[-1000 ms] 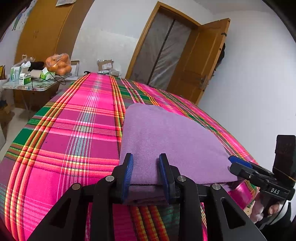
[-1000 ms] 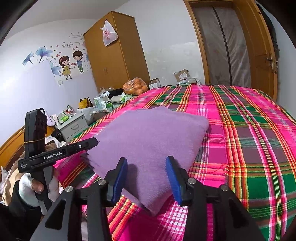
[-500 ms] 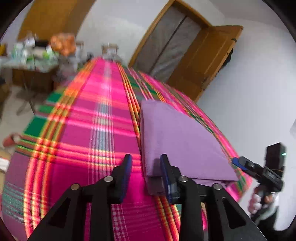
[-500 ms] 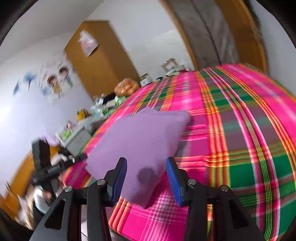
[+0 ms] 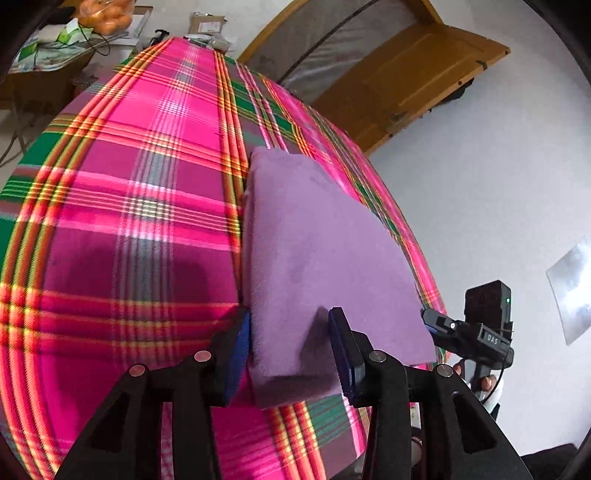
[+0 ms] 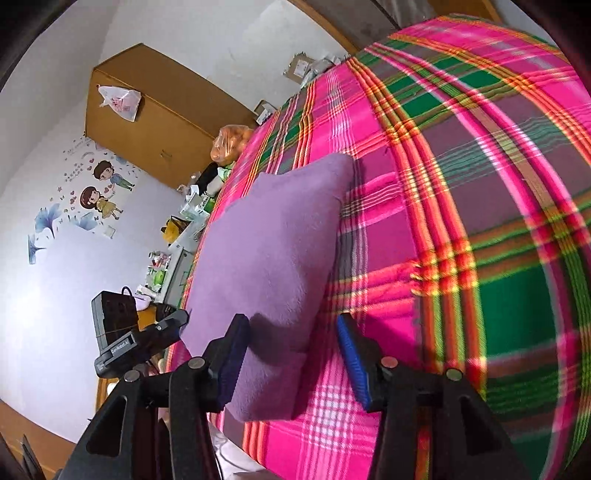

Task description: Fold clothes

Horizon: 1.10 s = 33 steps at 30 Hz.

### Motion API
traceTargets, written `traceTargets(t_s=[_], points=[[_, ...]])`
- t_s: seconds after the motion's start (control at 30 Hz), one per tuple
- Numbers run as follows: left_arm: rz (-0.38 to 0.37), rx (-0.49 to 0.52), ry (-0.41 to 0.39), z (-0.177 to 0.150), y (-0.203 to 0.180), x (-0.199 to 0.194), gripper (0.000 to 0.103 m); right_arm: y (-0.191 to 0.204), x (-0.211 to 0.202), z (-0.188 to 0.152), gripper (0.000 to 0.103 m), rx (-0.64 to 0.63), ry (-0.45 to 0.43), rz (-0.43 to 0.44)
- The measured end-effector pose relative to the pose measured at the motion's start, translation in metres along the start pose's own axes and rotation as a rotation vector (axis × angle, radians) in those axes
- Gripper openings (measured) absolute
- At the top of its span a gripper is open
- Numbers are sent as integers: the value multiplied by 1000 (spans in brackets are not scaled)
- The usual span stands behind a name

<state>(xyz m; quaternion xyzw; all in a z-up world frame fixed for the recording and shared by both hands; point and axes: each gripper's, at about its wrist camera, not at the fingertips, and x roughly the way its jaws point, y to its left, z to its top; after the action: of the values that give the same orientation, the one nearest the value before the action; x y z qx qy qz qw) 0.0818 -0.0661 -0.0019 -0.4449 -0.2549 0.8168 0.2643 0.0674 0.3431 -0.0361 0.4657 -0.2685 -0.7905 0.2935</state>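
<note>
A folded purple cloth [image 5: 317, 251] lies flat on the pink plaid bedspread [image 5: 140, 206], close to the bed's near edge. My left gripper [image 5: 291, 354] is open, and the cloth's near left corner sits between its blue pads without being pinched. My right gripper [image 6: 293, 362] is open too, straddling the near right corner of the purple cloth [image 6: 273, 254]. Each view shows the other tool off the bed's edge: the right gripper [image 5: 469, 332] and the left gripper [image 6: 144, 339].
A cluttered side table [image 5: 55, 48] with a bag of oranges [image 5: 107, 14] stands beyond the bed's far left. An open wooden door [image 5: 406, 74] and a white wall flank the right. A wardrobe [image 6: 159, 125] and more clutter line the left wall. The bedspread [image 6: 480, 221] stretches away bare.
Both wrist views have risen and rolled, now looking down more steeply on the cloth. The left jaws stand wider apart than before. The cloth has stayed folded in place.
</note>
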Motion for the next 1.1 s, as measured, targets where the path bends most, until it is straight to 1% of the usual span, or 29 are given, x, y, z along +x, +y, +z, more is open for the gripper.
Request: traceTargets(t_s=[0.13, 0.27, 0.4, 0.57, 0.67, 0.83, 0.9, 1.03, 1.07, 1.1], points=[[-8, -12, 12, 7, -4, 7, 43, 3, 11, 8, 49, -3, 16, 6], [-31, -40, 26, 14, 0, 12, 43, 6, 20, 13, 51, 3, 22, 18], [-77, -71, 41, 21, 6, 16, 43, 5, 20, 11, 51, 5, 23, 26], [-86, -41, 44, 10, 0, 10, 43, 5, 19, 10, 49, 4, 25, 34], [-104, -47, 43, 7, 1, 7, 43, 7, 22, 11, 49, -9, 26, 30], [-144, -84, 22, 19, 9, 15, 42, 11, 22, 11, 49, -27, 21, 22], [-132, -72, 31, 20, 6, 19, 42, 12, 22, 10, 49, -33, 17, 19], [-143, -81, 18, 16, 4, 17, 42, 15, 21, 10, 44, -46, 9, 12], [-145, -87, 12, 15, 5, 16, 39, 16, 21, 10, 43, -50, 7, 10], [-139, -91, 8, 14, 5, 16, 32, 17, 21, 10, 42, -53, 5, 8]])
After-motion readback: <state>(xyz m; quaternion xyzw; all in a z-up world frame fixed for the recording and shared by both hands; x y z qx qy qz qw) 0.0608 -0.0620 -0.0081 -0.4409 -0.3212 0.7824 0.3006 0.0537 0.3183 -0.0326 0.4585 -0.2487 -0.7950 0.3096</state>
